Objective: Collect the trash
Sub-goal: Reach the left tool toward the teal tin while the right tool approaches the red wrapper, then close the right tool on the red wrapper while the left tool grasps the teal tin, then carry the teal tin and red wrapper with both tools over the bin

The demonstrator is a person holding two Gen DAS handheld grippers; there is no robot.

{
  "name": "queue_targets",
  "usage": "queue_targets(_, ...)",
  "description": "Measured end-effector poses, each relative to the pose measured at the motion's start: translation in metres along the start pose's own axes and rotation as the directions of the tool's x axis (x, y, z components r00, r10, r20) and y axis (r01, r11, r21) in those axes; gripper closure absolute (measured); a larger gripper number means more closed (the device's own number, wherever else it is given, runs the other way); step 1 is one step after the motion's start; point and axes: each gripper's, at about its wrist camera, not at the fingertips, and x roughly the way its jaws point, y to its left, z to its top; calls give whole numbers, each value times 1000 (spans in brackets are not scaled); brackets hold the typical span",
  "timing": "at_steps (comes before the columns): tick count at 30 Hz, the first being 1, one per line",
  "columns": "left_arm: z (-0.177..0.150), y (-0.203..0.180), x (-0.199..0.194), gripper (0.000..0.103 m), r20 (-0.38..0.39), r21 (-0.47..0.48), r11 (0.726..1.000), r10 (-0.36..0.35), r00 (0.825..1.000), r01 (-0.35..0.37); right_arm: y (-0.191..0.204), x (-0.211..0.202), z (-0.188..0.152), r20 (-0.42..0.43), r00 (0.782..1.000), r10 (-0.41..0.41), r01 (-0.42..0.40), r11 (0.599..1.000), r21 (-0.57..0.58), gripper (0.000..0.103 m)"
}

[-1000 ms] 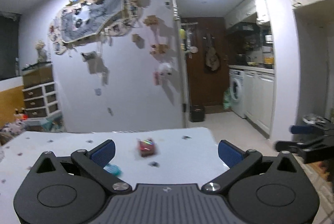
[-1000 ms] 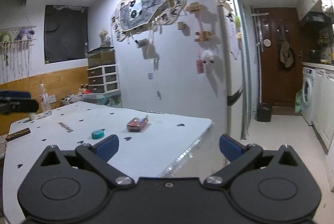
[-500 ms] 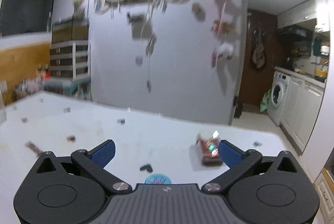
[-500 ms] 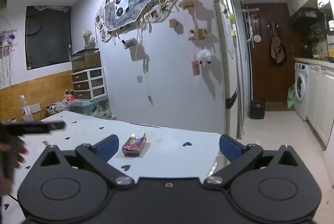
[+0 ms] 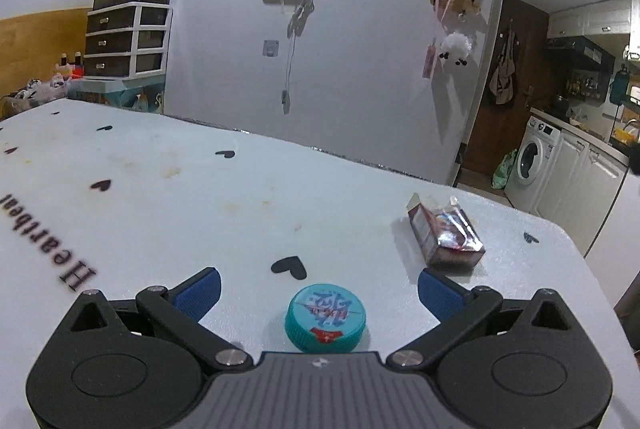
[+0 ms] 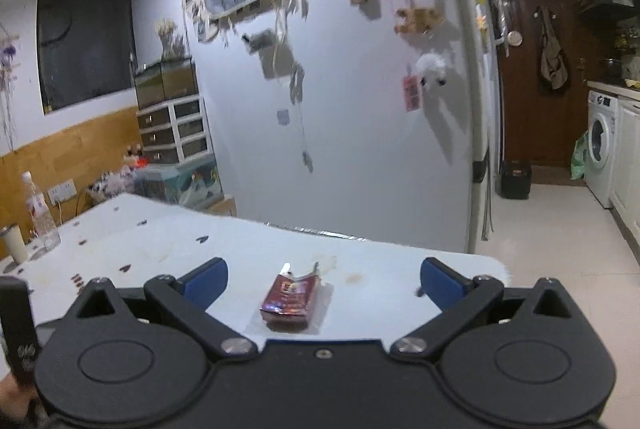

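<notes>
- Lining up now: left gripper (image 5: 318, 289) spread wide and empty, the teal bottle cap (image 5: 325, 317) sitting between its fingers, near the table (image 5: 200, 197)'s front edge.
- Right gripper (image 6: 323, 279) likewise gaping, nothing held, straddling the crumpled red packet (image 6: 291, 303) towards the table's right corner.
- Risk, I'd say: closing high lets the shallow cap skid free; that loose foil may crumple and slip.

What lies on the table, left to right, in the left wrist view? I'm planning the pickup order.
"Heartbeat" lettering → black heart → teal cap → red pack → small heart.
</notes>
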Motion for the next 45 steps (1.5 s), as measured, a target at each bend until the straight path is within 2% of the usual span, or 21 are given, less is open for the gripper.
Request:
queue_targets(5,-2,-4,2,0,-11,37,999,-3,1000,3,20,50,3,-57,998,4,-2,999,33,0)
queue_targets(8,-3,-5,5,0,-33,48,999,-5,999,7,27,80,-1,-78,996,-38,42,998,47,0)
queue_targets(14,-5,0,10,0,-44,22,1000,3,999,-2,30,133,-18,-156,988,-15,26,998,66,0)
queue_targets(17,-4,3,14,0,-62,4,1000,-10,998,10,34,151,-29,-190,981,-33,42,998,44,1)
queue_targets(19,-4,6,15,0,-68,-8,1000,-29,997,29,35,159,-37,-197,980,-27,36,999,39,8)
queue_targets(21,-5,5,14,1,-62,-9,999,-49,997,48,36,165,-43,-210,978,-11,19,999,40,18)
queue_targets(23,-5,1,13,5,-60,17,1000,-24,998,25,35,169,-48,-220,976,-4,16,998,56,25)
queue_targets(26,-5,-4,16,16,-73,45,999,-20,997,23,32,171,-54,-218,976,-6,23,997,73,43)
queue_targets(28,-5,-5,16,21,-75,58,998,-24,997,28,32,169,-55,-211,977,-16,31,997,68,46)
queue_targets(32,-7,-12,17,24,-80,96,995,-24,996,32,35,162,-59,-227,974,20,-21,1000,0,47)
queue_targets(36,-6,-13,19,42,-88,105,994,-20,996,29,34,146,-65,-236,971,45,-55,998,-37,47)
queue_targets(42,-7,-17,22,54,-108,139,990,-6,994,21,23,122,-71,-242,967,74,-85,996,-36,47)
queue_targets(45,-7,-18,21,54,-108,147,989,-5,994,21,21,112,-74,-243,966,86,-100,994,-46,48)
